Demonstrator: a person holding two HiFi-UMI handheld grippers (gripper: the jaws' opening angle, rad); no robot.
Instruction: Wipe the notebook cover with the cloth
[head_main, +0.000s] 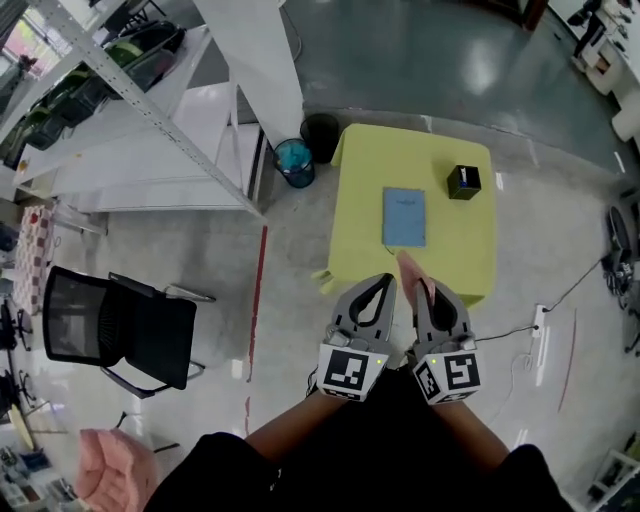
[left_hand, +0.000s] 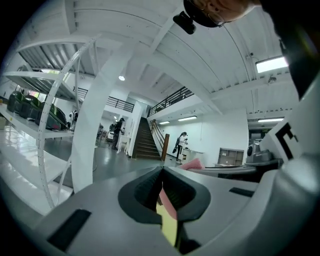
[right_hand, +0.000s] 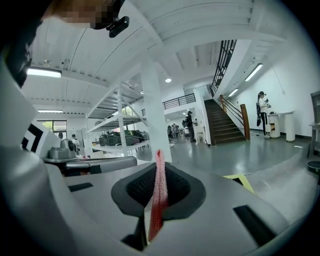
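Observation:
A blue notebook (head_main: 404, 217) lies flat near the middle of the yellow-green table (head_main: 360, 230). Both grippers hover side by side in front of the table's near edge, pointing toward it. My right gripper (head_main: 422, 288) is shut on a pink cloth (head_main: 411, 268), which sticks out past the jaw tips toward the notebook. In the right gripper view the cloth (right_hand: 158, 195) stands edge-on, pinched between the jaws (right_hand: 159, 167). My left gripper (head_main: 383, 282) is shut with nothing held; its jaws (left_hand: 161, 171) meet at the tips. The notebook appears in neither gripper view.
A small black box (head_main: 464, 182) stands at the table's far right. A blue bin (head_main: 295, 162) and a black bin (head_main: 321, 136) sit by the far left corner. A black office chair (head_main: 130, 325), white shelving (head_main: 140, 110), and a floor power strip (head_main: 541, 318) surround the table.

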